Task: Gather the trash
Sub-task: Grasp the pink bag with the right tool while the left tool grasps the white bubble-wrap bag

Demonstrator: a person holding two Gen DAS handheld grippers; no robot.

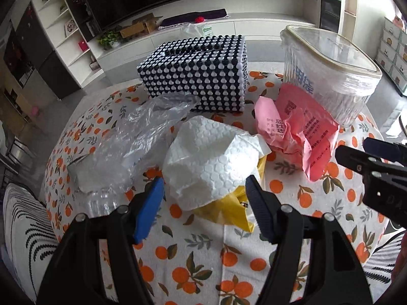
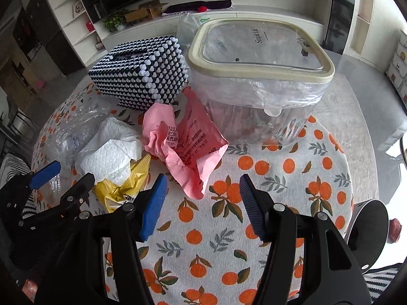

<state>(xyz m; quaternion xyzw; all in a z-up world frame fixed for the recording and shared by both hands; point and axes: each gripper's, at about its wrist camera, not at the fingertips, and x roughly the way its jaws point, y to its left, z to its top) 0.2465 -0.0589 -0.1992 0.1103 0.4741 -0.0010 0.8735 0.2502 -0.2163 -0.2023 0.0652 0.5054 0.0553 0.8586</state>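
Trash lies heaped on a round table with an orange-print cloth [image 2: 267, 178]. The heap holds white foam wrap [image 1: 208, 157], a yellow bag [image 1: 229, 211] under it, crumpled pink paper [image 1: 300, 127], a clear plastic bag [image 1: 137, 137] and a clear bottle [image 1: 101, 200]. My left gripper [image 1: 204, 180] is open, its blue pads on either side of the foam wrap's near edge without pressing it. The right gripper [image 2: 203, 178] is open over the cloth, just before the pink paper [image 2: 188, 152], with nothing gripped. A clear bin [image 2: 254, 72] with a closed lid and plastic liner stands behind the paper.
A black-and-white beaded tissue box [image 1: 195, 76] stands at the table's far side, left of the bin [image 1: 330, 76]. A striped cushion [image 1: 25, 228] sits at the near left edge. A round white and black object [image 2: 366, 231] is at the table's right edge. Shelves line the far wall.
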